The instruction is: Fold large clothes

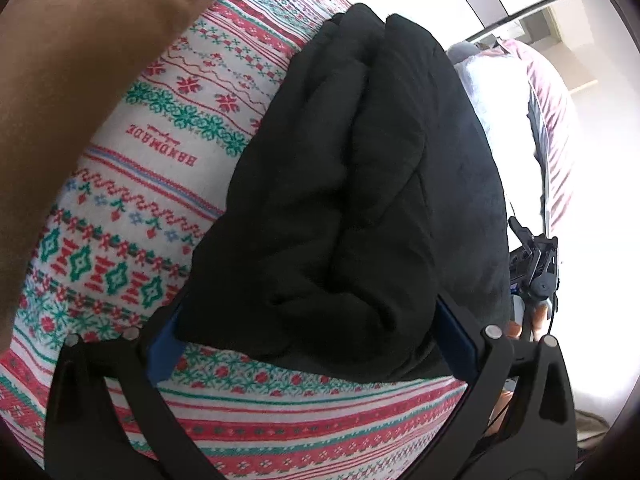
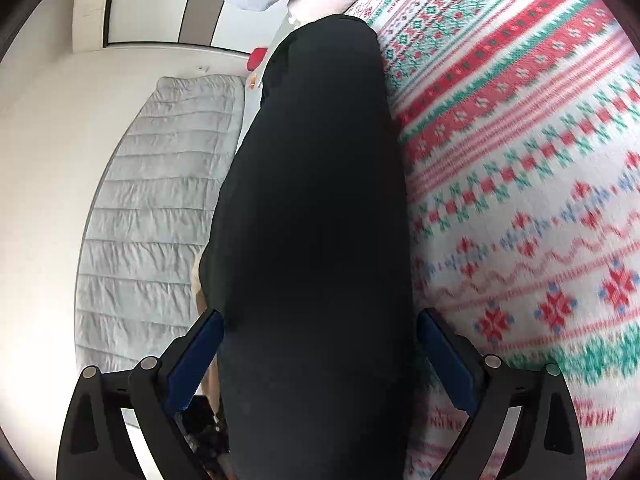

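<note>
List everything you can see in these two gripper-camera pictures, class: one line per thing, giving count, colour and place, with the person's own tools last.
black garment: one, black, folded into a thick bundle, lying on the patterned blanket, between the fingers of both grippers
patterned blanket: one, white with red and green bands, spread under the garment
brown fabric: one, brown, upper left of the left wrist view
quilted mat: one, grey, on the pale floor left of the garment
red object: one, small, too small to identify, beyond the garment
left gripper: one, black with blue pads, fingers wide either side of the bundle
right gripper: one, black with blue pads, fingers wide either side of the bundle
</note>
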### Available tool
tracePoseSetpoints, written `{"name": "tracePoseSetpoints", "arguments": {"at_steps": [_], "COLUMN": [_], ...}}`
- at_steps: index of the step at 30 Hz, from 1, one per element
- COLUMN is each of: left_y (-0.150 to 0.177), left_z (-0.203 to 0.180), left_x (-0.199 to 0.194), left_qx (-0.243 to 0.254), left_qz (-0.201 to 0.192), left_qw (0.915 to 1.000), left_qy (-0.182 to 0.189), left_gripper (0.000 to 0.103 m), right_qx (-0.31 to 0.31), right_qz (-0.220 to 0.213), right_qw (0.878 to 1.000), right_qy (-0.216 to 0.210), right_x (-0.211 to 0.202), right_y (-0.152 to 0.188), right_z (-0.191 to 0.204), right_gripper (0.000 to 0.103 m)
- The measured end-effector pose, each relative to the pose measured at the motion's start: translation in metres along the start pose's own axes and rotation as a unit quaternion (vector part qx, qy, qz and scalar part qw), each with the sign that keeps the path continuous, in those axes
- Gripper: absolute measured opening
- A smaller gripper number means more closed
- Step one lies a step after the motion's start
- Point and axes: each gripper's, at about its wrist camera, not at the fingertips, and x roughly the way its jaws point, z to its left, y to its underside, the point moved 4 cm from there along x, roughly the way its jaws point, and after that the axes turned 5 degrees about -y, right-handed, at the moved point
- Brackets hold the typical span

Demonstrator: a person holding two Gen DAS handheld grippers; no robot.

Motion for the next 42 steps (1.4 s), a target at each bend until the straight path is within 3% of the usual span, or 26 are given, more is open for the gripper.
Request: {"name": "tracePoseSetpoints", "arguments": {"at_steps": [2,4,7,9,13,17,23,28,33,38,42], "left_y": [-0.001,-0.002,-0.004,-0.004,-0.005,-0.008,-0.018,-0.027,-0.036,-0.049,-0.059], "left_z": [0.0,-0.003,-0.005,-0.007,-0.024,-0.029,-0.046,-0.054,-0.038,0.006,0.064], "left_x": [-0.002,-0.004,-0.006,-0.009,-0.017,-0.028,-0.069,-0.13,-0.219,-0.321,-0.344], "left_qx": [-0.002,0.001,0.004,0.011,0.042,0.04,0.064,0.073,0.086,0.095,0.072], "left_qz": [-0.008,-0.019,-0.031,-0.039,-0.072,-0.093,-0.146,-0.196,-0.264,-0.337,-0.352], "left_qw": [1.0,0.9998,0.9995,0.9992,0.9964,0.9948,0.9867,0.9748,0.9575,0.9364,0.9328], "left_qy": [-0.002,-0.001,-0.001,0.0,-0.018,-0.003,0.034,0.077,0.078,0.024,-0.028], "left_gripper": [0.099,0.088,0.075,0.069,0.054,0.047,0.044,0.043,0.043,0.044,0.045], "right_qx": [-0.014,-0.043,-0.102,-0.111,-0.15,-0.193,-0.251,-0.299,-0.354,-0.374,-0.36], "right_qz": [0.001,0.006,0.011,0.012,0.008,-0.01,-0.043,-0.059,-0.069,-0.049,-0.014], "right_qw": [1.0,0.999,0.991,0.99,0.984,0.975,0.959,0.947,0.932,0.925,0.929], "right_qy": [0.01,0.03,0.081,0.082,0.098,0.113,0.121,0.102,0.043,-0.047,-0.09], "right_x": [0.009,0.025,0.035,0.03,0.019,0.011,-0.003,-0.013,0.003,0.064,0.142], "right_y": [-0.006,-0.009,-0.005,-0.004,0.0,-0.001,0.004,0.013,0.041,0.072,0.097], "right_z": [0.004,0.011,0.022,0.023,0.034,0.063,0.122,0.194,0.289,0.356,0.364], "right_gripper": [0.098,0.098,0.086,0.069,0.053,0.045,0.043,0.043,0.043,0.043,0.044]}}
